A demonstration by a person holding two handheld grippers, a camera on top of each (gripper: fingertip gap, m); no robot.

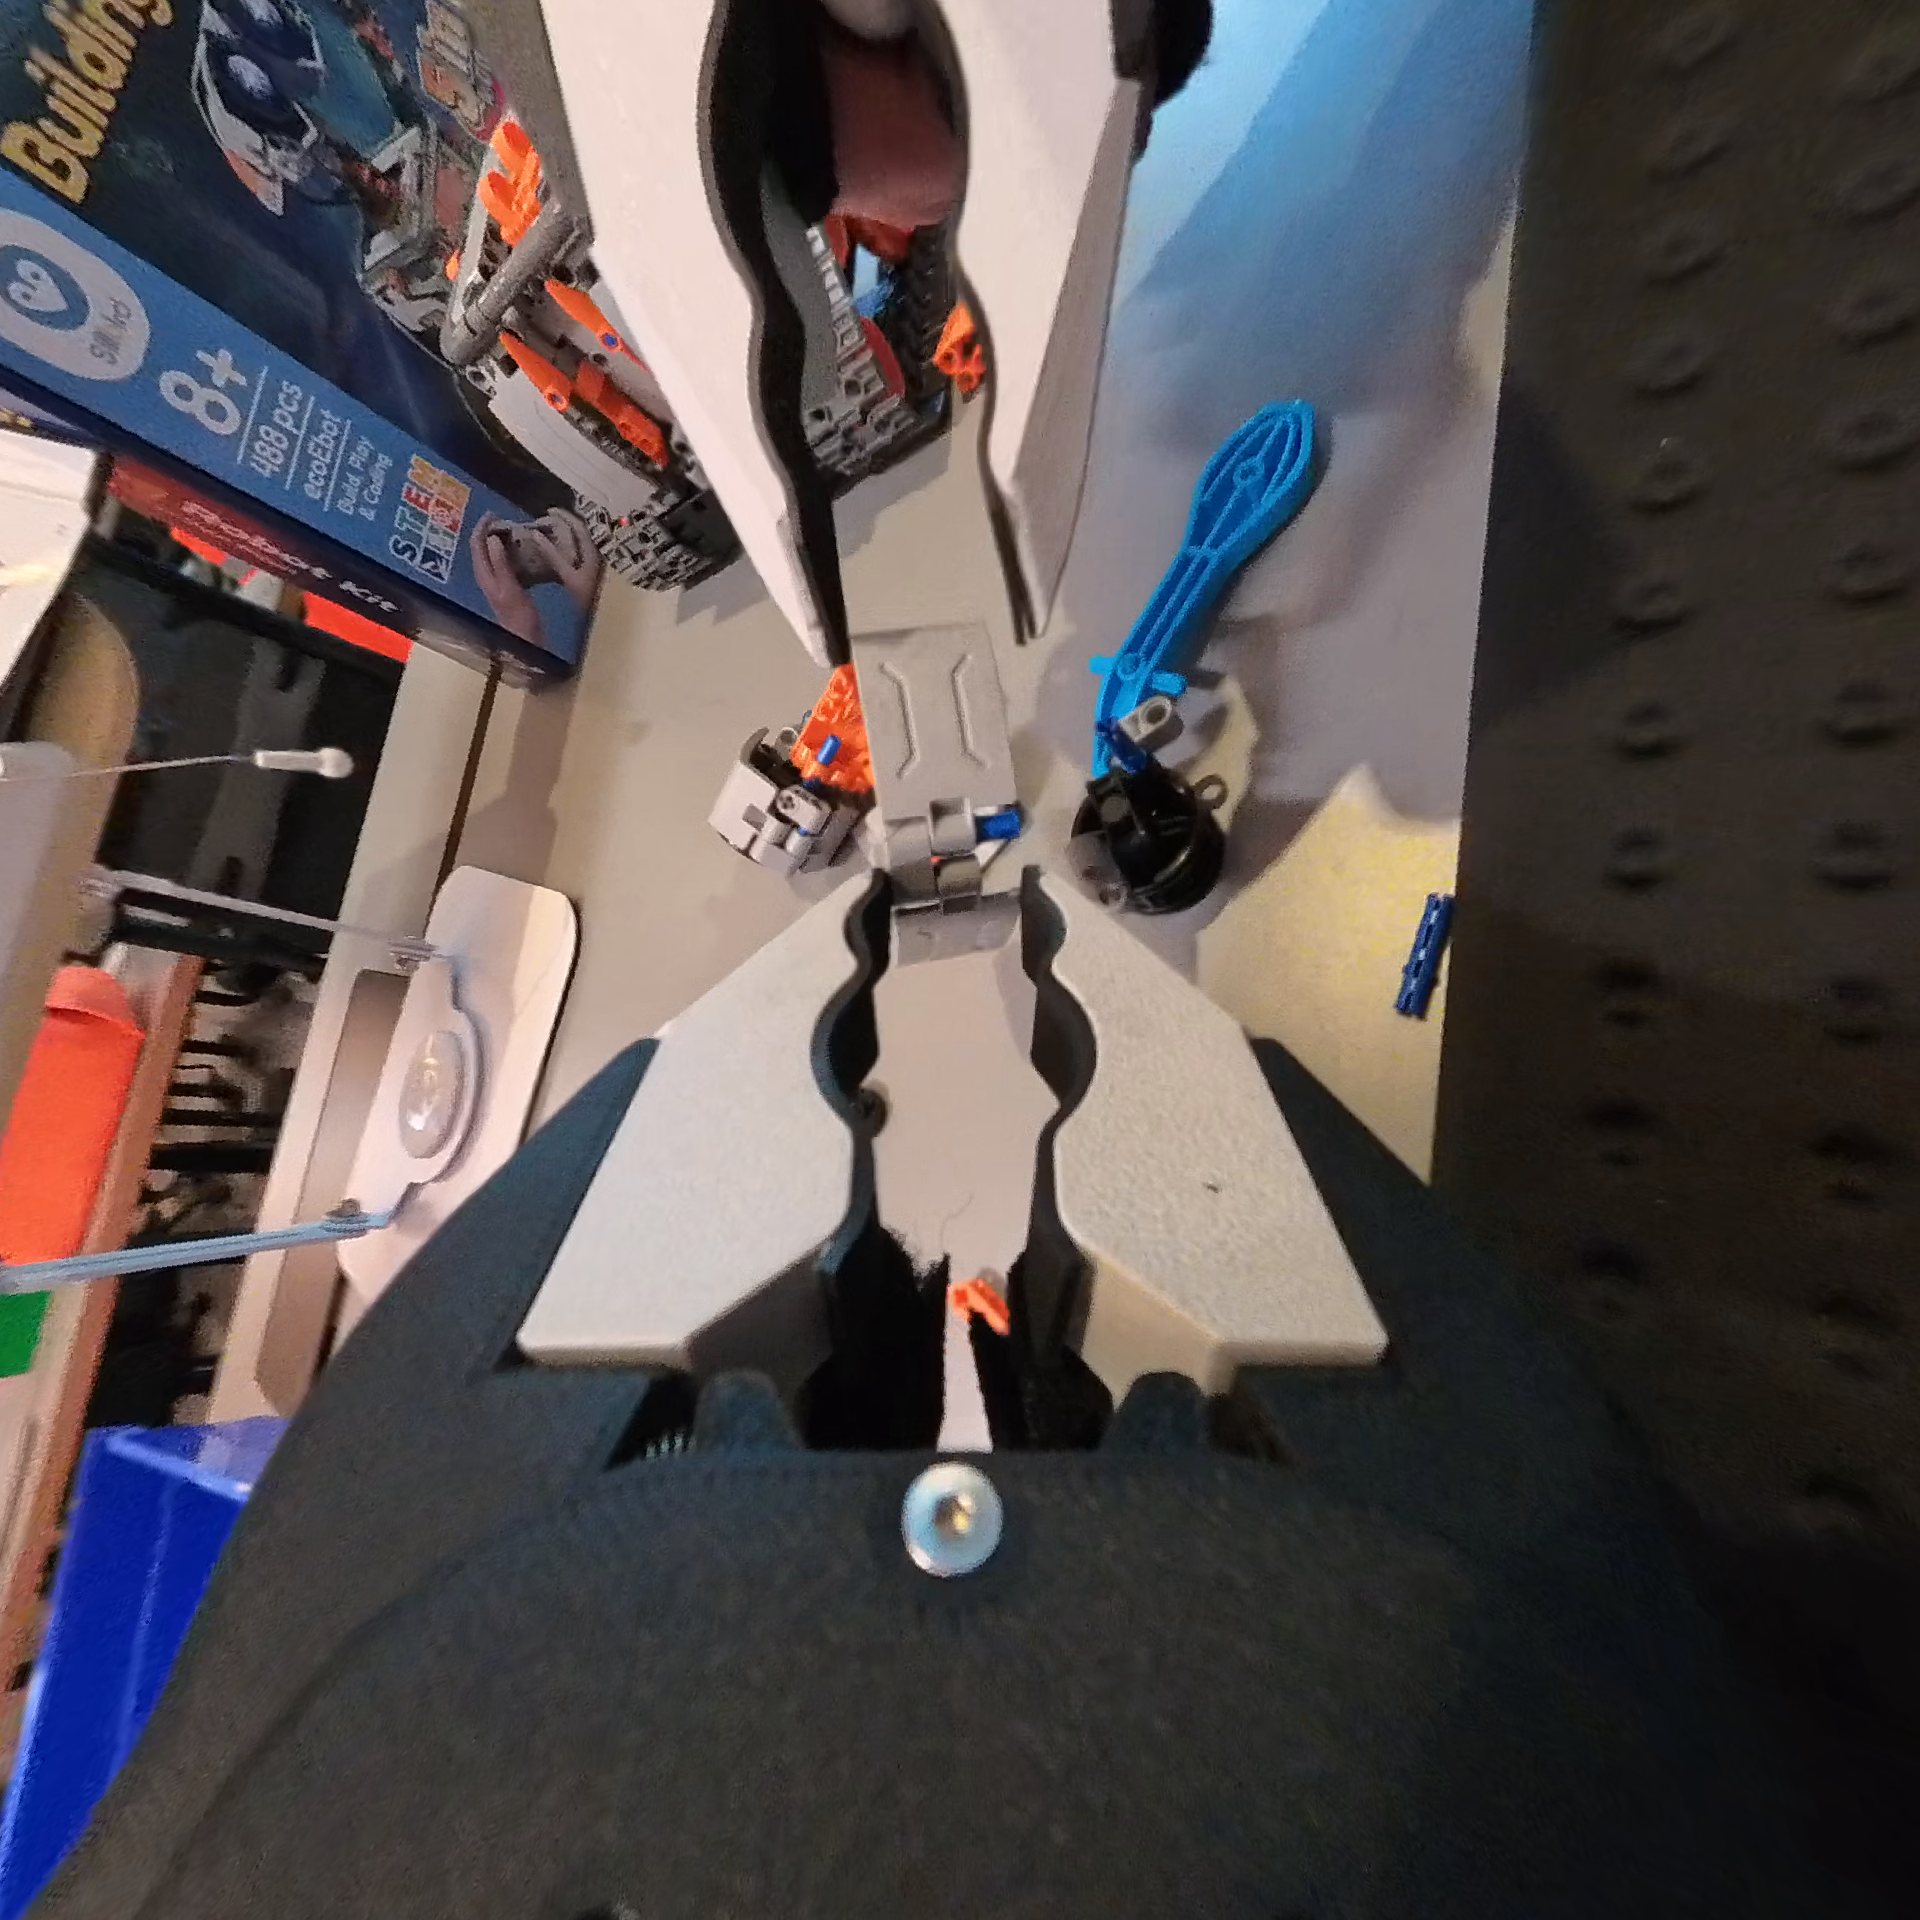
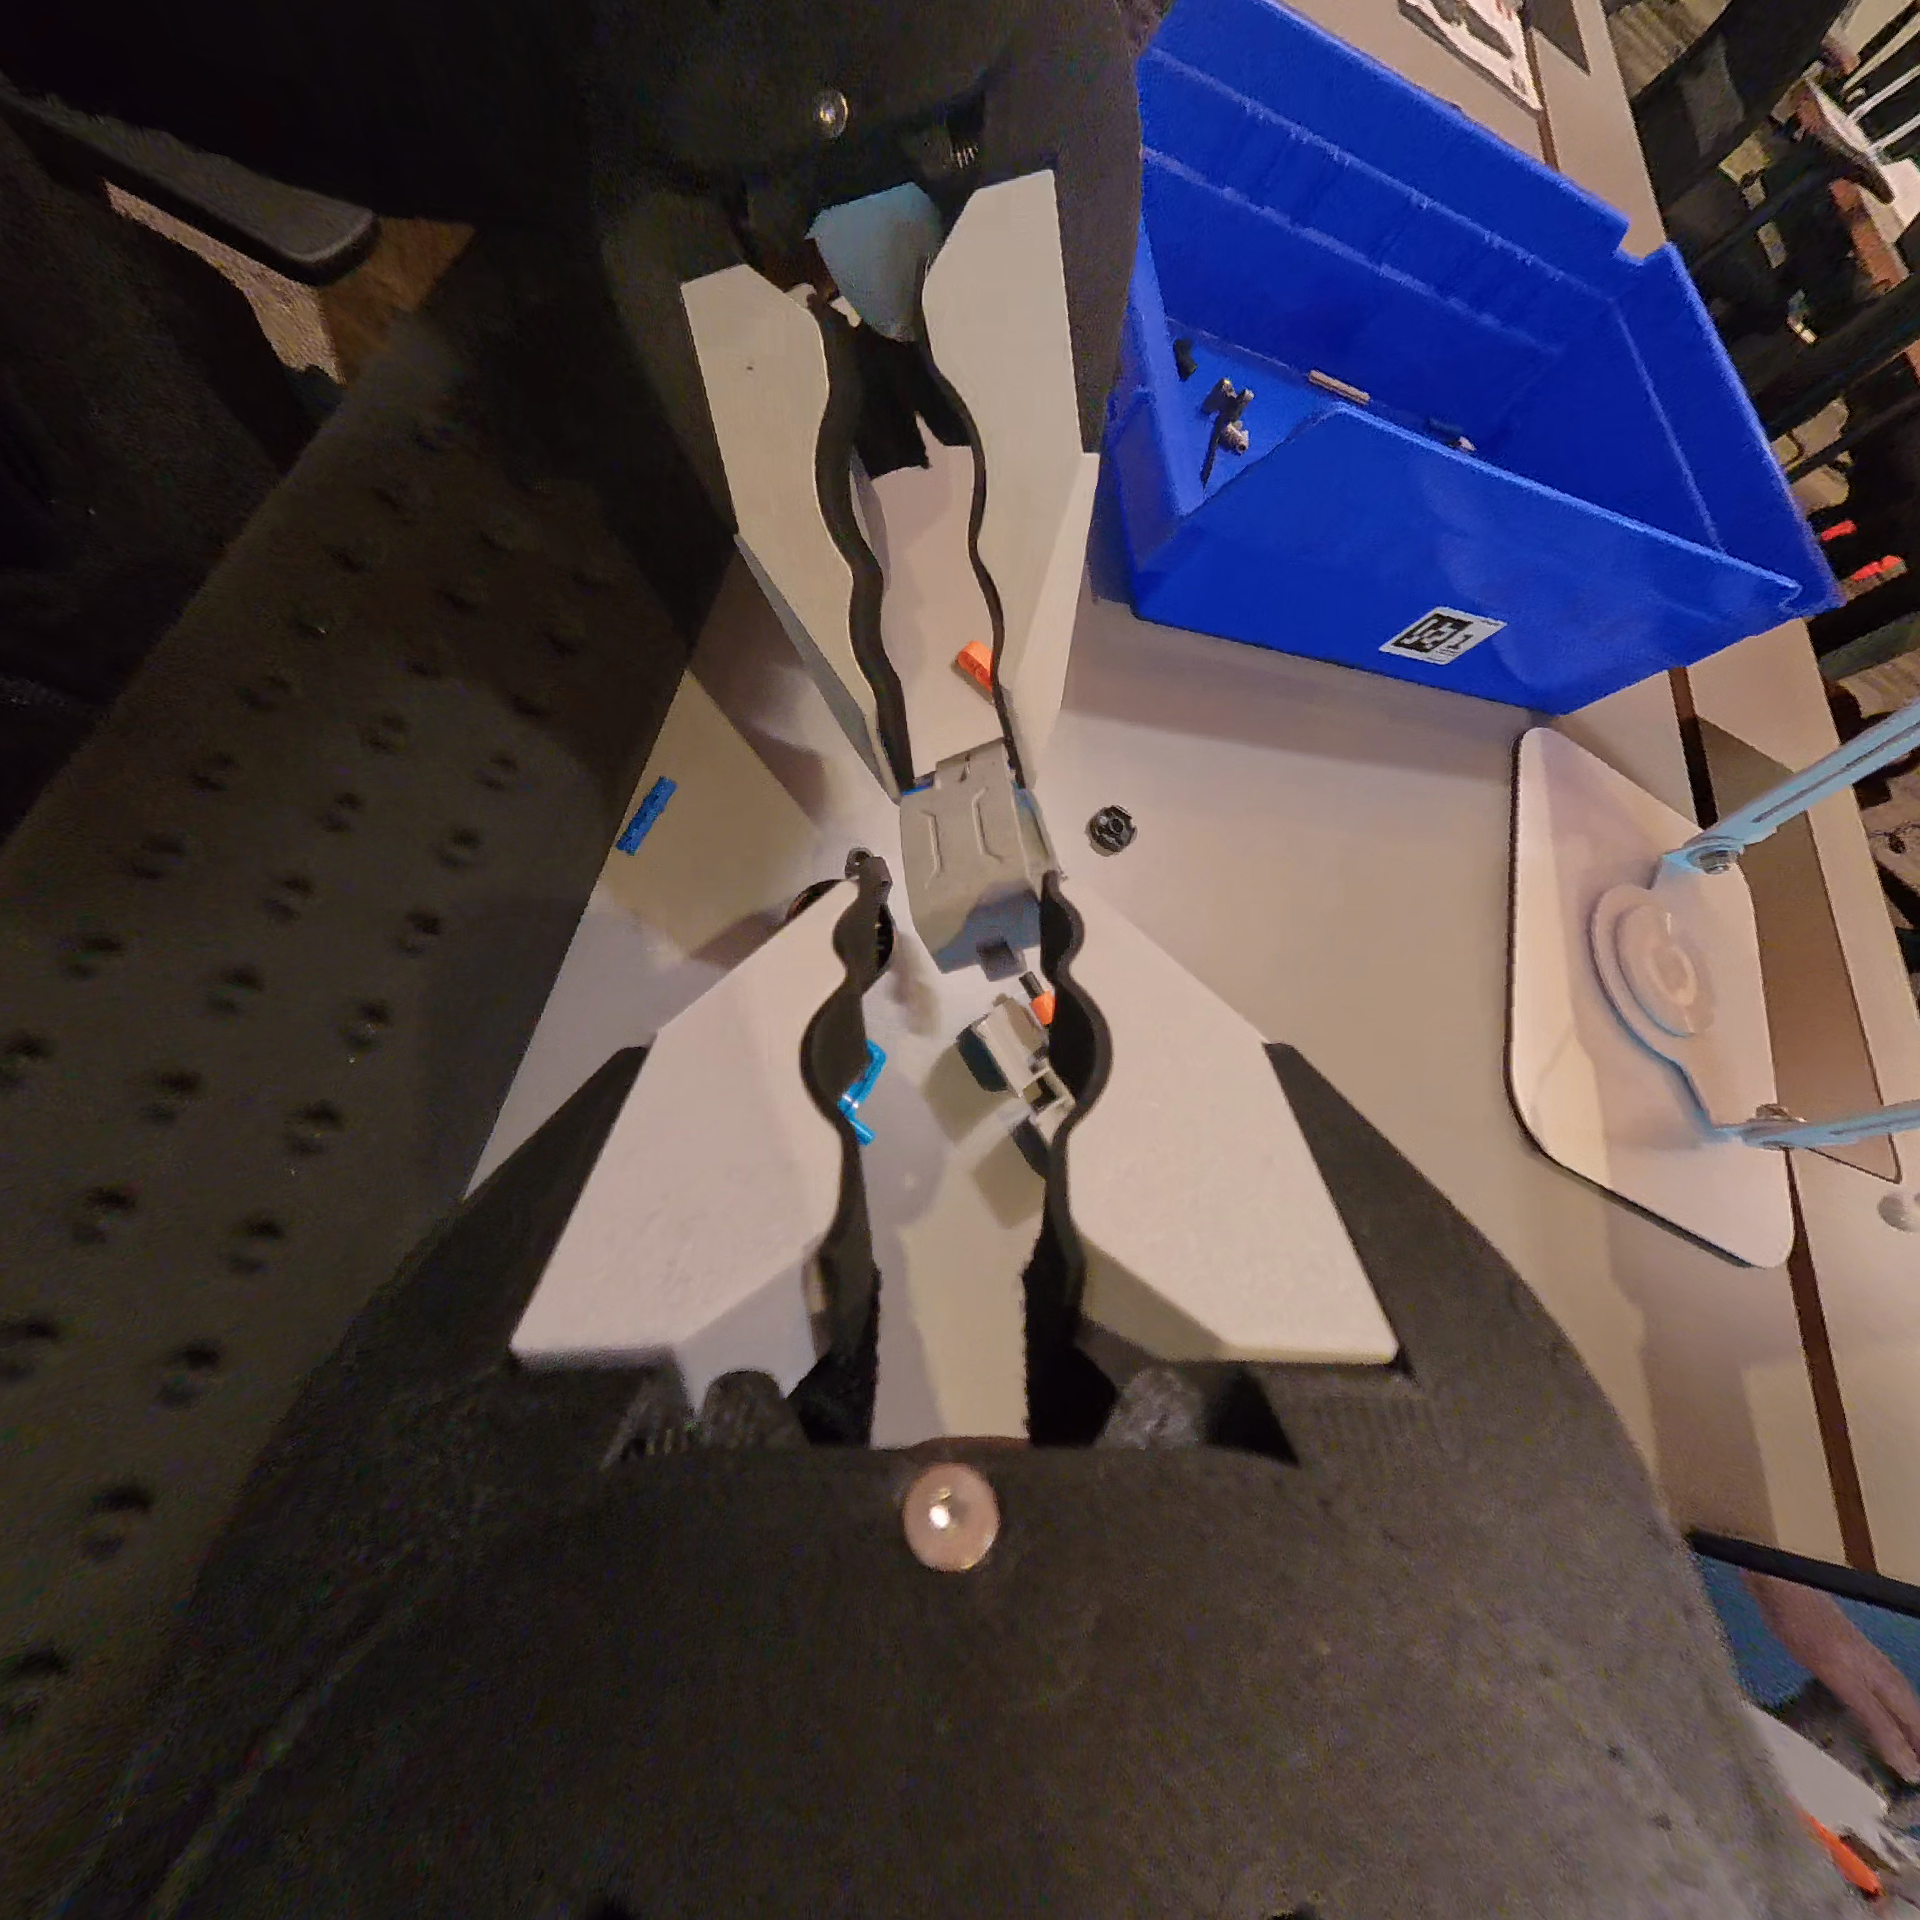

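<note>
A small grey plastic block-shaped building-kit piece (image 1: 940, 727) is gripped from opposite ends, just above the pale grey tabletop (image 1: 665, 727). One end is pinched between the tips of the left gripper (image 1: 954, 899), whose jaws are narrowed onto it. The other end is clamped by the right gripper (image 2: 961, 914), likewise closed on the piece. Beside the grey piece, a small grey-and-orange brick assembly (image 1: 795, 795) is seen on one side and a black round wheel-like part (image 1: 1148, 847) on the other. Beyond the wheel a long blue plastic tool (image 1: 1210, 551) is laid. A blue plastic bin (image 2: 1455, 540) is stood farther off.
</note>
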